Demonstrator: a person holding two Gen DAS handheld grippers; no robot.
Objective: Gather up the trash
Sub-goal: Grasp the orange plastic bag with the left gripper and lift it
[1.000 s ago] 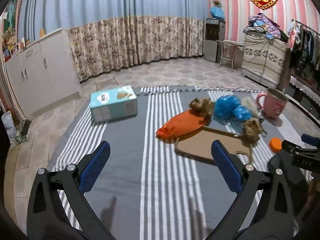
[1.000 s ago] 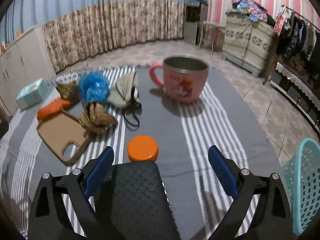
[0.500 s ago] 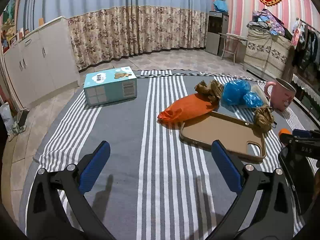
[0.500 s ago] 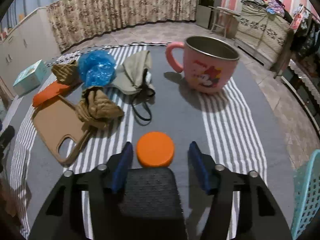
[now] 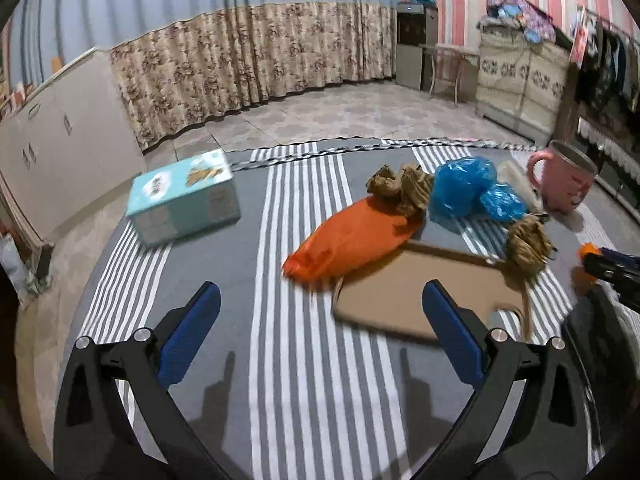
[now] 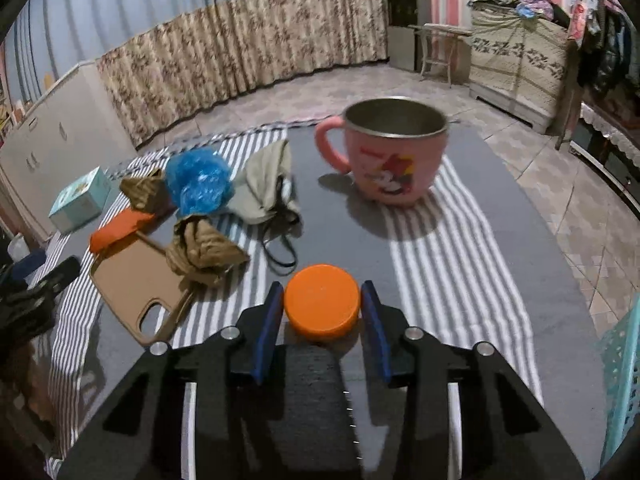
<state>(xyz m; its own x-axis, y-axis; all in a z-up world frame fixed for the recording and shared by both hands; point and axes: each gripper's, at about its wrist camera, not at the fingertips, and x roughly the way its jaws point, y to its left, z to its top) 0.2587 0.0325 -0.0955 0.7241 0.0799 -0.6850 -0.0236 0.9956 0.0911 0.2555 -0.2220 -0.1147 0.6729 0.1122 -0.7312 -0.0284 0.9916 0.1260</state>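
Note:
My right gripper [image 6: 323, 310] is shut on an orange bottle cap [image 6: 322, 302], its blue pads touching both sides. My left gripper [image 5: 320, 320] is open and empty above the striped cloth. Ahead of it lie an orange bag [image 5: 352, 240], crumpled brown paper [image 5: 402, 188], blue plastic bags [image 5: 466, 190] and another brown paper wad [image 5: 526, 244]. The right wrist view shows the same litter: the blue bag [image 6: 198, 182], brown wads [image 6: 204, 248], the orange bag [image 6: 120, 228] and a beige face mask [image 6: 268, 184].
A pink mug [image 6: 394, 152] stands behind the cap. A tan phone case [image 5: 424, 300] lies under the orange bag. A teal box [image 5: 186, 200] sits at the far left. A teal basket [image 6: 622, 384] stands at the right edge. A black object [image 6: 312, 412] lies under the right gripper.
My right gripper closed from wide open onto the orange cap. My left gripper drifted over the cloth and stayed open.

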